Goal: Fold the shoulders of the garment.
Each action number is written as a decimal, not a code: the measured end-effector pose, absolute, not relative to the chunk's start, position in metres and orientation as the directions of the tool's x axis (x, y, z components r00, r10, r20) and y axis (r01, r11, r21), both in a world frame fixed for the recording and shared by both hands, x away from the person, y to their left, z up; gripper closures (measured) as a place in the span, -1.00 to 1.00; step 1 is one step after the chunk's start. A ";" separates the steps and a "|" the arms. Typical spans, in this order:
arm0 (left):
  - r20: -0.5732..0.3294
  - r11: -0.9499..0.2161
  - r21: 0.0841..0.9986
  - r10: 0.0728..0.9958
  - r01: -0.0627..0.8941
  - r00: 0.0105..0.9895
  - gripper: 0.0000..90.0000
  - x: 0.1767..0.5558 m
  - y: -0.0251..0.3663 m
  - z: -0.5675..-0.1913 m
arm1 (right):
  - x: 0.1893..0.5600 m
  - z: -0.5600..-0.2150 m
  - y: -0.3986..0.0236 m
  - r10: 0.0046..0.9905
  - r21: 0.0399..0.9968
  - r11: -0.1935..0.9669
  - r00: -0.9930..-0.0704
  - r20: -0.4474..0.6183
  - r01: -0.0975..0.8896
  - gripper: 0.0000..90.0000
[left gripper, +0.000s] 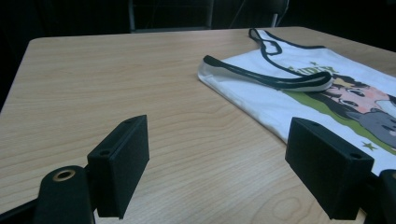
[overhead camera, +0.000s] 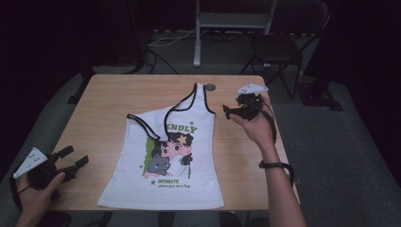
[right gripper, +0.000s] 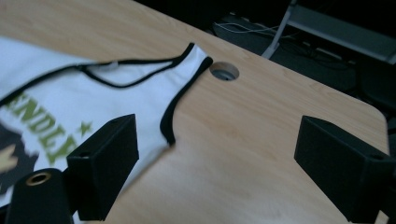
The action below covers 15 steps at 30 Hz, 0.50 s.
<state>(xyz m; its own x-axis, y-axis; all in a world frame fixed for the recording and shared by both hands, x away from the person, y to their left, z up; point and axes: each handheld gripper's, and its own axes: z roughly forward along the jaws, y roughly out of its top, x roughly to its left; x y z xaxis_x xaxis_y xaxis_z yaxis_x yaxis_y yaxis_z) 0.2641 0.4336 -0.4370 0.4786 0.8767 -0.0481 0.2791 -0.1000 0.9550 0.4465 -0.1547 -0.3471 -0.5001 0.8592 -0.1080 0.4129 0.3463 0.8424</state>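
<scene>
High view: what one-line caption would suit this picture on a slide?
A person holds the left gripper and right gripper open beside a white tank top lying on a wooden table.

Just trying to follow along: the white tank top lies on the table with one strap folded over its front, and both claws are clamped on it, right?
Not quite. The tank top does lie on the table with one strap folded over, but neither claw grips it. The high view shows the left claw and right claw open, off the fabric.

Light wooden surface (overhead camera: 108, 101) with a round hole (overhead camera: 210, 87) near its far edge; beyond it, a dark chair (overhead camera: 276, 47) (on grey floor).
</scene>
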 end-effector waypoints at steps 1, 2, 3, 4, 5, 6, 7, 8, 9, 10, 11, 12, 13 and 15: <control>-0.048 -0.101 0.955 0.877 0.281 0.478 -0.53 0.264 0.434 -0.437 | 0.455 -0.345 -0.150 0.860 0.838 0.341 -0.501 -0.095 0.426 -0.71; -0.047 -0.102 0.954 0.877 0.281 0.477 -0.53 0.264 0.433 -0.437 | 0.461 -0.344 -0.146 0.861 0.837 0.338 -0.500 -0.090 0.430 -0.71; -0.038 -0.113 0.953 0.876 0.281 0.480 -0.53 0.264 0.433 -0.437 | 0.466 -0.343 -0.143 0.861 0.836 0.341 -0.500 -0.094 0.430 -0.71; -0.036 -0.116 0.952 0.876 0.282 0.481 -0.53 0.264 0.433 -0.437 | 0.473 -0.341 -0.139 0.861 0.836 0.340 -0.499 -0.093 0.431 -0.71; -0.033 -0.117 0.953 0.878 0.281 0.478 -0.53 0.264 0.432 -0.437 | 0.481 -0.339 -0.135 0.860 0.834 0.341 -0.501 -0.092 0.433 -0.71; -0.034 -0.115 0.953 0.878 0.282 0.477 -0.53 0.264 0.432 -0.437 | 0.486 -0.338 -0.132 0.863 0.833 0.340 -0.498 -0.091 0.436 -0.71; -0.029 -0.121 0.952 0.878 0.281 0.477 -0.53 0.264 0.432 -0.437 | 0.494 -0.337 -0.127 0.863 0.831 0.341 -0.497 -0.090 0.440 -0.71; -0.030 -0.120 0.952 0.879 0.282 0.476 -0.53 0.264 0.432 -0.437 | 0.501 -0.336 -0.123 0.864 0.830 0.337 -0.496 -0.085 0.445 -0.71; -0.029 -0.120 0.953 0.879 0.280 0.475 -0.53 0.263 0.432 -0.437 | 0.507 -0.336 -0.120 0.864 0.827 0.339 -0.496 -0.085 0.449 -0.71; -0.029 -0.119 0.953 0.879 0.279 0.476 -0.53 0.263 0.432 -0.437 | 0.517 -0.336 -0.115 0.867 0.828 0.332 -0.491 -0.079 0.452 -0.71; -0.030 -0.119 0.953 0.879 0.280 0.475 -0.53 0.263 0.432 -0.437 | 0.523 -0.336 -0.113 0.870 0.828 0.323 -0.488 -0.070 0.459 -0.71; -0.033 -0.116 0.953 0.880 0.281 0.474 -0.53 0.263 0.432 -0.437 | 0.529 -0.336 -0.111 0.871 0.825 0.320 -0.486 -0.064 0.465 -0.71; -0.034 -0.113 0.953 0.881 0.281 0.471 -0.53 0.263 0.432 -0.437 | 0.535 -0.337 -0.110 0.875 0.825 0.311 -0.482 -0.055 0.471 -0.71; -0.033 -0.114 0.953 0.882 0.282 0.470 -0.53 0.263 0.432 -0.437 | 0.544 -0.338 -0.108 0.882 0.826 0.293 -0.469 -0.039 0.482 -0.71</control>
<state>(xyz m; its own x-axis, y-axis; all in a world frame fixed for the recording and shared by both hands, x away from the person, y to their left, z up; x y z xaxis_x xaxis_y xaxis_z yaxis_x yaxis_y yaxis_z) 0.2632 0.4317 -0.4369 0.4696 0.8823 -0.0332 0.2815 -0.1140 0.9528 0.5445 -0.1075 -0.3382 -0.4689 0.8824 -0.0395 0.4820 0.2931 0.8257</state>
